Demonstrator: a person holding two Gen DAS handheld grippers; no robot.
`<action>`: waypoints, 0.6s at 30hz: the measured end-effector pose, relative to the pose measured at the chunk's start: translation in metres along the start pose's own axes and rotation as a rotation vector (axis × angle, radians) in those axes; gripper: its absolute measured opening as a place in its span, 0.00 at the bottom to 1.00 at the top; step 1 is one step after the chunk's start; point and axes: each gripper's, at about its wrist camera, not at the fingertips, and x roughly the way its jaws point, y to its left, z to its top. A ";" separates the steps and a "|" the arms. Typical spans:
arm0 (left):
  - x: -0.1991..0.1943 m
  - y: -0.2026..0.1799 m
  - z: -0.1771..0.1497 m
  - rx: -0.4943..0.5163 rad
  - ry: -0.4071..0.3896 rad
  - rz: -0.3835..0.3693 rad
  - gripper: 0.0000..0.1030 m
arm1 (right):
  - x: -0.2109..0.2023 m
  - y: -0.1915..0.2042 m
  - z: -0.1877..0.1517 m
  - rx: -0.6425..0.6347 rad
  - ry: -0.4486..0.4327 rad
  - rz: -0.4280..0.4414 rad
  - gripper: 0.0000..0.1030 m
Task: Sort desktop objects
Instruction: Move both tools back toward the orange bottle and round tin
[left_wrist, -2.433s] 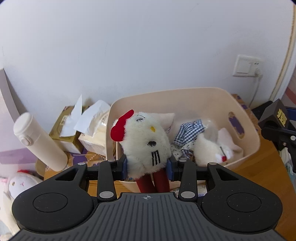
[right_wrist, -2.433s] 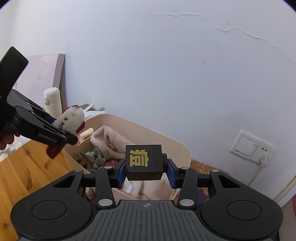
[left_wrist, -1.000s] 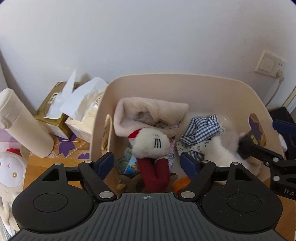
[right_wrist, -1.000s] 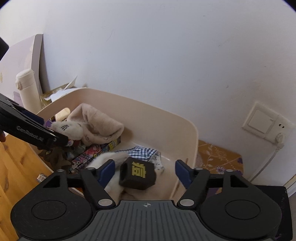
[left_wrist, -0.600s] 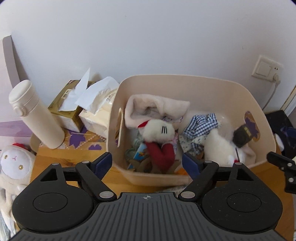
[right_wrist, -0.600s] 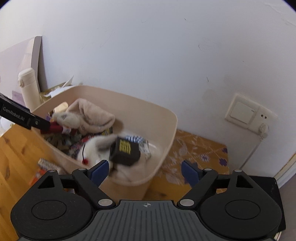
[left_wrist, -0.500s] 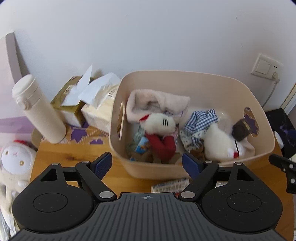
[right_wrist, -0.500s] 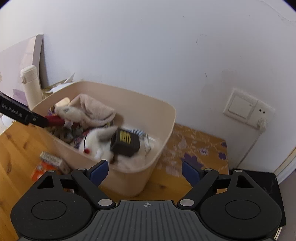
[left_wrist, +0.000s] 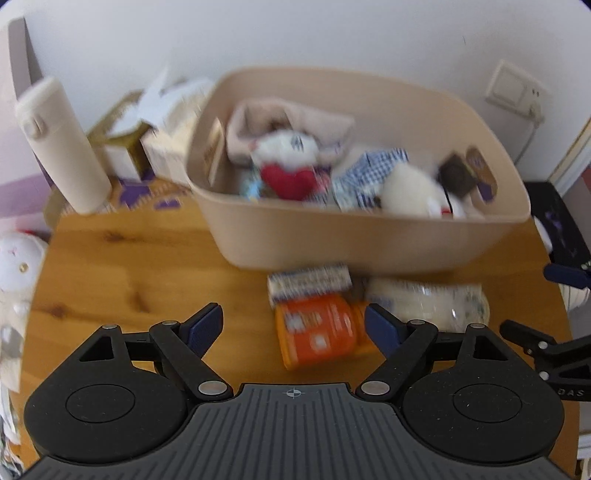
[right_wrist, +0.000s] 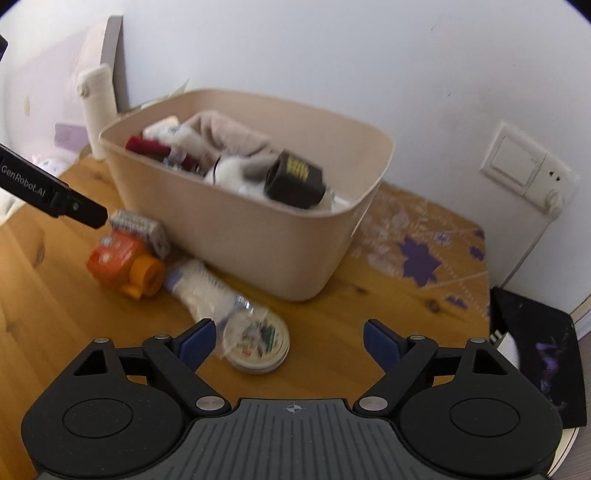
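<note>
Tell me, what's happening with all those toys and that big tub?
A person is tidying a wooden table with two handheld grippers. Soft toys and a black cube already lie in the beige tub. Both the left gripper and right gripper are open and empty, over an orange packet and a clear bottle lying outside.

free: table left (left_wrist: 122, 266) | blocked: bin (left_wrist: 332, 240), orange bottle (left_wrist: 317, 332)

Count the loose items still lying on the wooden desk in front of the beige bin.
3: a small striped box against the bin, an orange bottle beside it, and a clear-lidded cup rightmost. Others may be hidden.
</note>
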 end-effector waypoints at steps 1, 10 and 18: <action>0.003 -0.002 -0.003 0.000 0.013 -0.003 0.83 | 0.003 0.001 -0.002 -0.005 0.008 0.002 0.86; 0.028 -0.016 -0.015 -0.024 0.080 -0.004 0.83 | 0.027 0.008 -0.021 -0.034 0.074 0.022 0.86; 0.045 -0.019 -0.014 -0.073 0.114 -0.041 0.83 | 0.046 0.010 -0.029 -0.029 0.107 0.033 0.86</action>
